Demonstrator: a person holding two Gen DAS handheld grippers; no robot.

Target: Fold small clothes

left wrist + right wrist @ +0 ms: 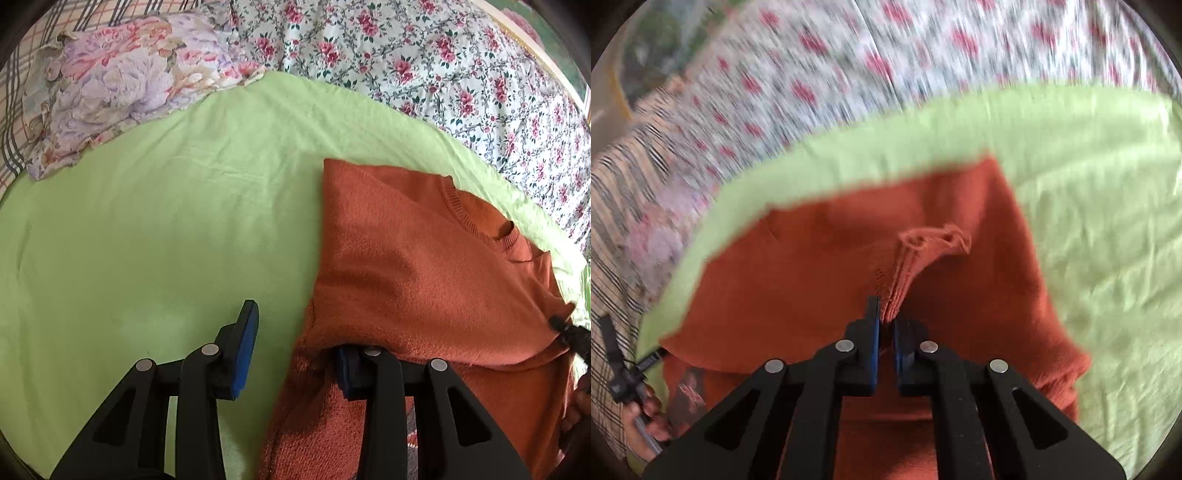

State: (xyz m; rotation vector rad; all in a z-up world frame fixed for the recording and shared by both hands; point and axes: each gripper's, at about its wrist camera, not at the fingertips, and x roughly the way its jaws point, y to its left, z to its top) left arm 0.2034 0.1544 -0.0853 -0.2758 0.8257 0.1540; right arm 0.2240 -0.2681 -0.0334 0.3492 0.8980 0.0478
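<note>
A bedroom at home, by the look of it: we're over a bed spread with a light green sheet (155, 221). At twelve o'clock lies a rose-print quilt (424, 55), at ten o'clock a pastel floral pillow (122, 81) on plaid bedding (14, 110).

Sweater (424, 258): rust-orange knit, matt, slightly fuzzy, ribbed at the neck (469, 218). Sheet (166, 229) under it: light green woven cloth, smooth, matt, faint creases. Quilt (424, 62): thin printed cotton with pink flowers, finely wrinkled. Pillow (122, 85): soft pastel floral cloth, frayed edge. Left claw (295, 354) and right claw (886, 332): matt black plastic, bright metal rivets, blue rubbery pads (245, 354). Right view is blurred, so weave detail is unreadable there.
</note>
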